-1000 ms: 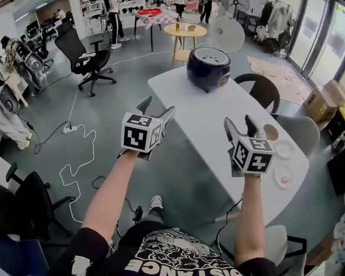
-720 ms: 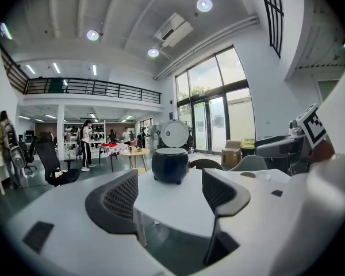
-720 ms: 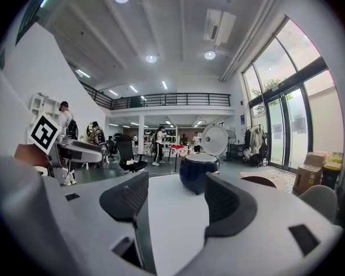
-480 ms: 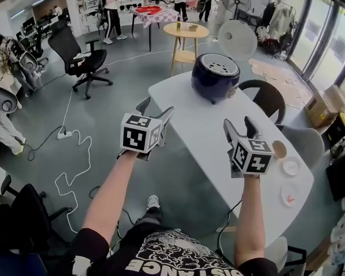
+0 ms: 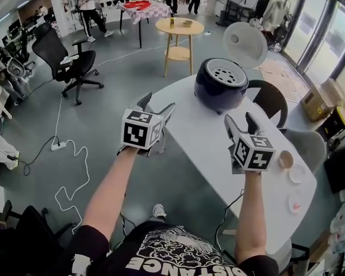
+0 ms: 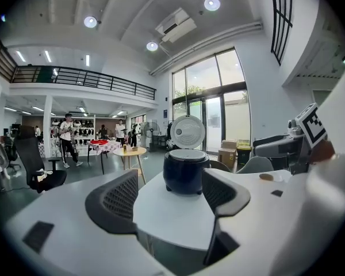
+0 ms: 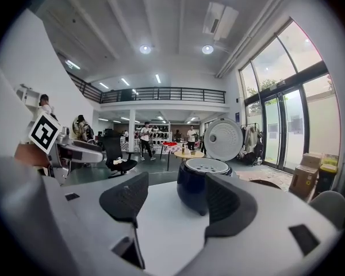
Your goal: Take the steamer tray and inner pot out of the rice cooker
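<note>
While the rice cooker stood at the far end of the white table with its lid swung up, the left gripper and the right gripper were held side by side in the air on the near side, both well short of it. Each gripper's jaws stood wide apart with nothing between them, only the table and cooker showing beyond the gap. The perforated steamer tray sat in the cooker's open top, hiding the inner pot beneath. Small dishes lay on the table's right side.
</note>
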Available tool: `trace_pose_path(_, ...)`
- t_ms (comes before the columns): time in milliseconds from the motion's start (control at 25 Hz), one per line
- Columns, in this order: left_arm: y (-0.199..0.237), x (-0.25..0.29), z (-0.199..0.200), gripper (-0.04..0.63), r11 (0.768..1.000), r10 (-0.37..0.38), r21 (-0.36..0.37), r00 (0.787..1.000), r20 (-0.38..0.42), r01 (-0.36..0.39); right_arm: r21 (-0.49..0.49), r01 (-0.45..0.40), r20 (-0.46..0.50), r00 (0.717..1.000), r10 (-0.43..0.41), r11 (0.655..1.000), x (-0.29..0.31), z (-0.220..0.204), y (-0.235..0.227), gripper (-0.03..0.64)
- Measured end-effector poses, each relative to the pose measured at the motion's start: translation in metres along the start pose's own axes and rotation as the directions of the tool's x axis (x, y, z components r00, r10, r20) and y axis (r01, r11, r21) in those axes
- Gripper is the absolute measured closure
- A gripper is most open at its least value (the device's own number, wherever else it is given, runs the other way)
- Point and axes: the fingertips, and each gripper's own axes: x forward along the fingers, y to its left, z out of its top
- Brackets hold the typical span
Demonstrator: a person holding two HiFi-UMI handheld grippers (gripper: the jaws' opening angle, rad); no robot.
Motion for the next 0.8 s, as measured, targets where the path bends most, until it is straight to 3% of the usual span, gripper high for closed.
trace_pose_path(560,0.065,0.076,-0.002,0.256,0.996,-0.091,0.007,0.996,-0.019,0.091,0.001,0.071,-0.025,0.997,-0.071,0.997,0.088,0.008,0.003,0.314)
trace_pose_path(800,0.067,0.105,-0.001,0.256,0.991,-0.131,0.013,0.991,-0.030,0.132,0.016,0.102,-0.037,0.994,-0.102,0.995,0.105,0.003,-0.010,0.314)
